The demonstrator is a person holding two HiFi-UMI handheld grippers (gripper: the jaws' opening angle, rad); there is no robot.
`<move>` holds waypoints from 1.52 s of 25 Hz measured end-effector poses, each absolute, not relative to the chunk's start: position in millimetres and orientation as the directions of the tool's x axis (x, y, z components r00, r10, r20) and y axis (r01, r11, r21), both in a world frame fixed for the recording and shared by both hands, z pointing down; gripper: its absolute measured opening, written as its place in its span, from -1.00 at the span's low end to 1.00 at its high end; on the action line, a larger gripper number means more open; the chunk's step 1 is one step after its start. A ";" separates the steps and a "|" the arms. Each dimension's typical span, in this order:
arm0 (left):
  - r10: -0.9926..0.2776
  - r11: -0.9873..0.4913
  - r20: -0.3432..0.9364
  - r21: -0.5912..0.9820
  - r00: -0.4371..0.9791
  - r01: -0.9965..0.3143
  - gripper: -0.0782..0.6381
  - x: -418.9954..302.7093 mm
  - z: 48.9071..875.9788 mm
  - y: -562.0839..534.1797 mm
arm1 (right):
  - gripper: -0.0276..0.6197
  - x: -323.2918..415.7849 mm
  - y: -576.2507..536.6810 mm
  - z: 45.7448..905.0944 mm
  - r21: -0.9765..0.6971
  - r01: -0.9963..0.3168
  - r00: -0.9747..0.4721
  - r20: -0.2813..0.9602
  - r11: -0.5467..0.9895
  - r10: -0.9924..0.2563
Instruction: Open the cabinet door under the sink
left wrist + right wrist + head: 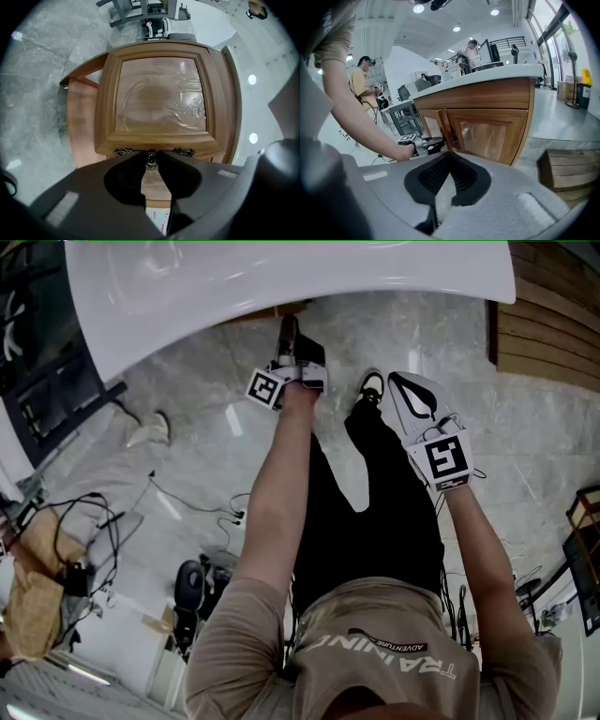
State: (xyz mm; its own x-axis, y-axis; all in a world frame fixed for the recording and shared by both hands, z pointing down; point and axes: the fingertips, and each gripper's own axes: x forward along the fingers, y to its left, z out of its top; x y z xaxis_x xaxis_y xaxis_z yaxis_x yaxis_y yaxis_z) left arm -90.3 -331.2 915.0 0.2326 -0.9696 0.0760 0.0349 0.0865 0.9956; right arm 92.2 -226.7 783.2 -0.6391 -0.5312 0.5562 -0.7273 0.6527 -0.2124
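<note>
The wooden cabinet door (161, 93) has a film-covered glass panel and an ornate metal handle (151, 159) at its edge. My left gripper (151, 157) is shut on that handle, its dark tips pinching the round middle piece. From the head view the left gripper (289, 329) reaches in under the white sink counter (281, 277). The right gripper view shows the left gripper (436, 143) at the seam between the two doors (487, 133). I cannot tell how far the door stands out. My right gripper (450, 155), white in the head view (405, 385), hangs back from the cabinet, shut on nothing.
A wooden crate (567, 173) sits on the marble floor right of the cabinet. Wooden slats (548, 324) lie at the upper right. Cables (187, 502) trail over the floor to the left. A person in a yellow shirt (363, 86) stands further off.
</note>
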 end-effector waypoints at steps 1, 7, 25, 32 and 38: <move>-0.966 0.084 0.073 0.996 0.249 0.031 -0.50 -90.3 915.0 -328.0 | -0.91 88.7 -225.5 783.3 -0.212 -0.724 -0.642 0.555 0.657 -0.528; -0.933 0.059 0.049 0.998 0.357 0.018 -0.50 -89.5 914.7 -310.3 | -0.91 58.2 -215.4 783.0 -0.213 -0.708 -0.657 0.549 0.673 -0.517; -0.850 0.089 0.052 0.995 0.525 0.046 -0.50 -109.9 911.3 -242.5 | -0.91 -7.0 -176.1 776.4 -0.189 -0.743 -0.619 0.560 0.642 -0.551; -0.808 0.106 0.057 0.993 0.586 0.050 -0.51 -127.8 911.3 -213.9 | -0.91 -37.9 -152.4 774.2 -0.184 -0.761 -0.599 0.570 0.623 -0.563; -0.762 0.107 0.066 0.994 0.644 0.026 -0.51 -152.5 916.2 -186.4 | -0.91 -66.8 -137.0 775.2 -0.184 -0.771 -0.589 0.571 0.610 -0.572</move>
State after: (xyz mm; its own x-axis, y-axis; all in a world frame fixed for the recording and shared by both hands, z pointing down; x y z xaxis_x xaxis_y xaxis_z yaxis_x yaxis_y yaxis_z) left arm -152.5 -186.4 916.2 0.6438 -0.7624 0.0657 0.0257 0.1074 0.9939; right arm -66.8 -137.0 775.2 -0.5888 -0.5717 0.5713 -0.7708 0.6100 -0.1839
